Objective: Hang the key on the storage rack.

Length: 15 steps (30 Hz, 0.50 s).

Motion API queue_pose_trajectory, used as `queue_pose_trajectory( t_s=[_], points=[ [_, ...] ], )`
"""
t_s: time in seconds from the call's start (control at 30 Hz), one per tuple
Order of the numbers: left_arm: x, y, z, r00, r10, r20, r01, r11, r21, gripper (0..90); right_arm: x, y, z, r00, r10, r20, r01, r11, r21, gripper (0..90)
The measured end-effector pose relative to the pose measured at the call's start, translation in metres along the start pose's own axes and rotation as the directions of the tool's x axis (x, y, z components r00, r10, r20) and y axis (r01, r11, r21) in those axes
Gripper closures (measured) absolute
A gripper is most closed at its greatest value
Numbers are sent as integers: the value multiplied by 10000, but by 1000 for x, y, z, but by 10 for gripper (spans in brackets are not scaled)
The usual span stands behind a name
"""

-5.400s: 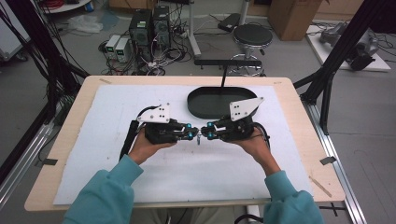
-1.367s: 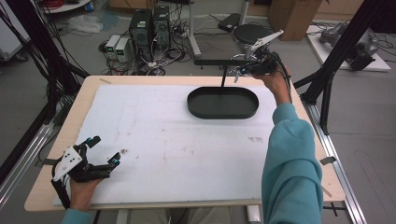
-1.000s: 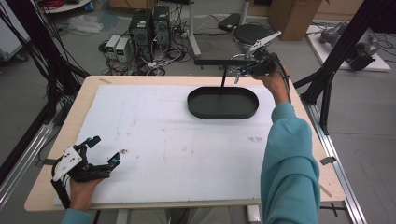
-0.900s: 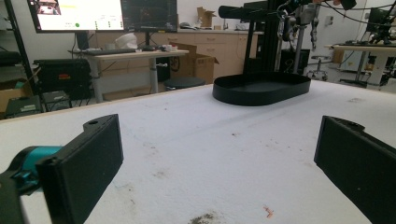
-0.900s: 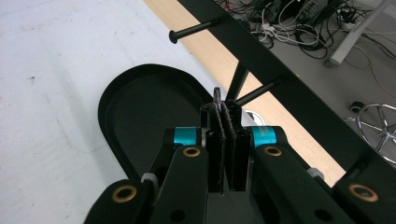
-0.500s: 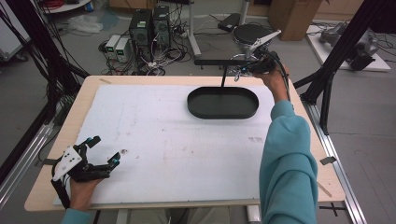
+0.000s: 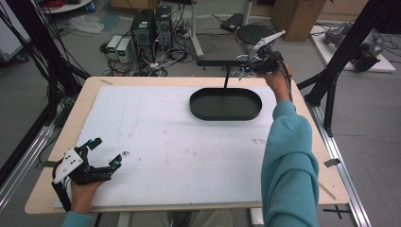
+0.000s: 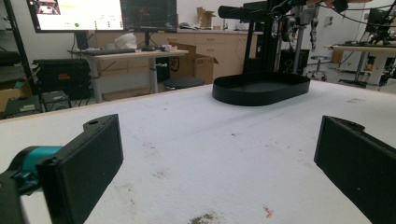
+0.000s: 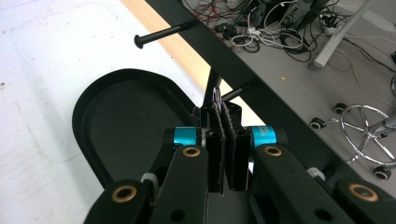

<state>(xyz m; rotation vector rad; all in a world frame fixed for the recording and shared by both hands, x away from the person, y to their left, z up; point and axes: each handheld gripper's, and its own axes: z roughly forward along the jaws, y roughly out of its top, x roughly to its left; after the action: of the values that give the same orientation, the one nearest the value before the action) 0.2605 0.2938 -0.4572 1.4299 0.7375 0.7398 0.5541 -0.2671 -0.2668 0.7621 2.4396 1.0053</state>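
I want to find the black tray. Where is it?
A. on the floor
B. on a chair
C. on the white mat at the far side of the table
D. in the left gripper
C: the black tray sits on the white mat, far across the table.

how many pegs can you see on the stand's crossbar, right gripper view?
2. One peg juts out from the crossbar at upper left; a second peg sits just beyond the shut right hand-held gripper. More may be hidden.
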Motion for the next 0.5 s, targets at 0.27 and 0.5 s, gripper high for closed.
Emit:
queue_pose_trajectory(
  t_s=[0.27, 0.5],
  points=[
    [0, 0, 0, 10000, -13, 3, 13, 10000, -28, 17, -1, 0, 3, 9990, 56, 446, -45, 9997, -253, 811],
    [0, 0, 0, 10000, 8, 8, -8, 10000, -20, 17, -1, -3, -2, 9923, 772, 970, -704, 9949, -720, 507]
  ],
)
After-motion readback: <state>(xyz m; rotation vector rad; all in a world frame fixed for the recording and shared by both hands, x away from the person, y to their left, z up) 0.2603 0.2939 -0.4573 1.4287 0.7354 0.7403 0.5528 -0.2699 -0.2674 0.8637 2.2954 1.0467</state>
